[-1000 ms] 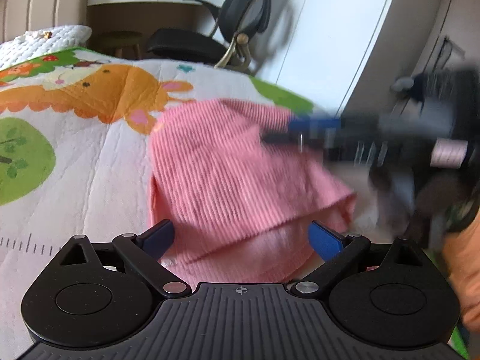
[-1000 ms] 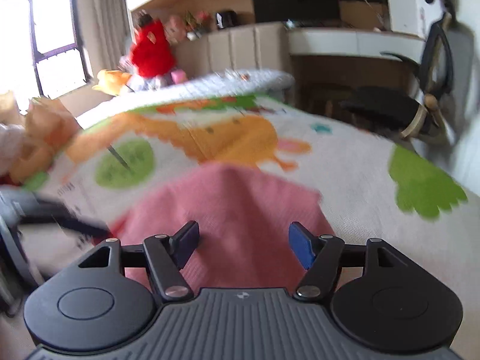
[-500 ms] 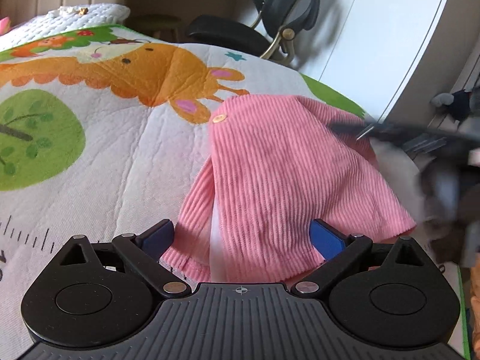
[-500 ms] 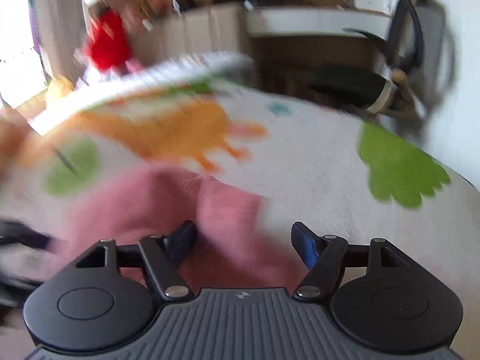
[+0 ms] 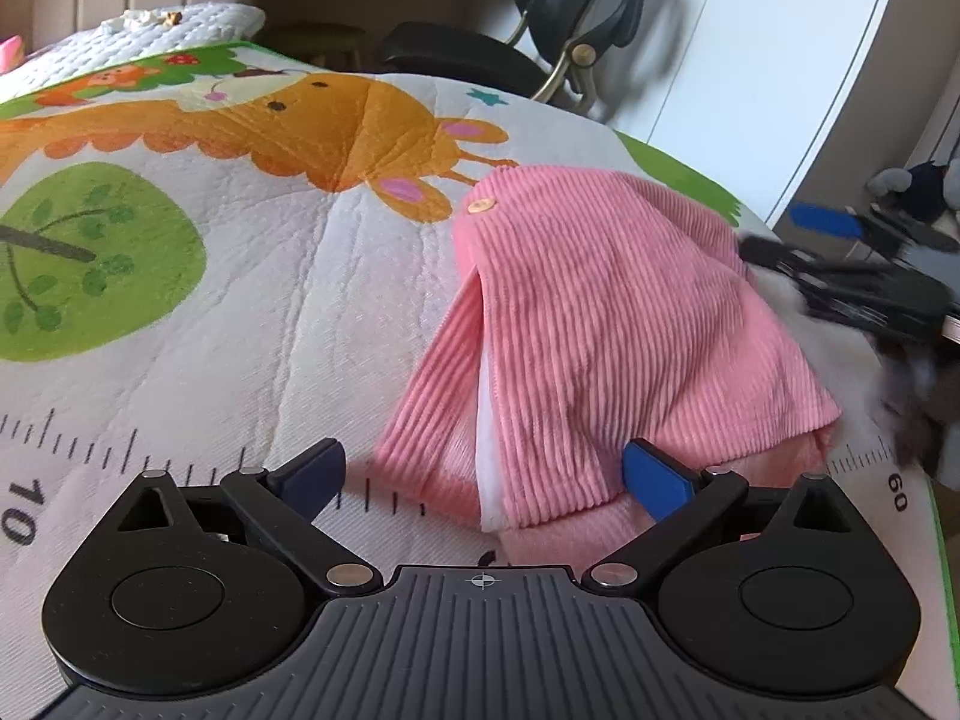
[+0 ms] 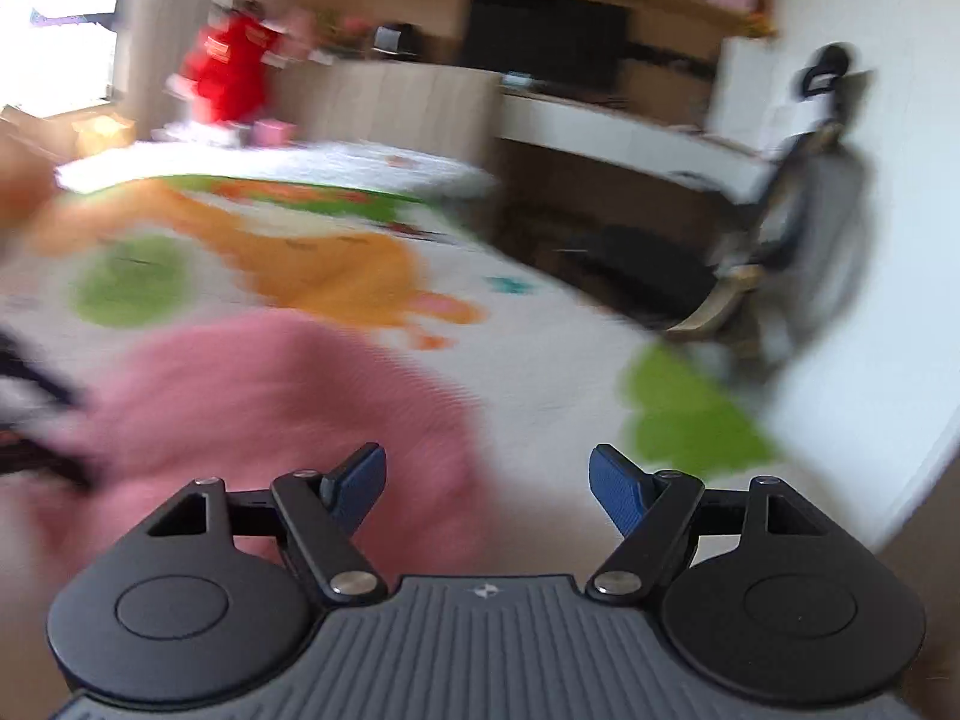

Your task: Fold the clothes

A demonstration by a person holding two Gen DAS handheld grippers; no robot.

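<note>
Since half a second ago: right gripper (image 6: 486,477) drawn off the pink garment (image 5: 600,324), now folded on the quilt (image 5: 240,312). Both claws spread, empty; left gripper (image 5: 483,471) near its hem. Right view smeared by motion.

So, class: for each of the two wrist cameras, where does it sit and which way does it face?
Left wrist: low over the mat, looking along its open left gripper at the pink garment; the right gripper shows at right.
Right wrist: behind its open right gripper, blurred, facing the desk.
Shared: garment, mat, office chair.
</note>
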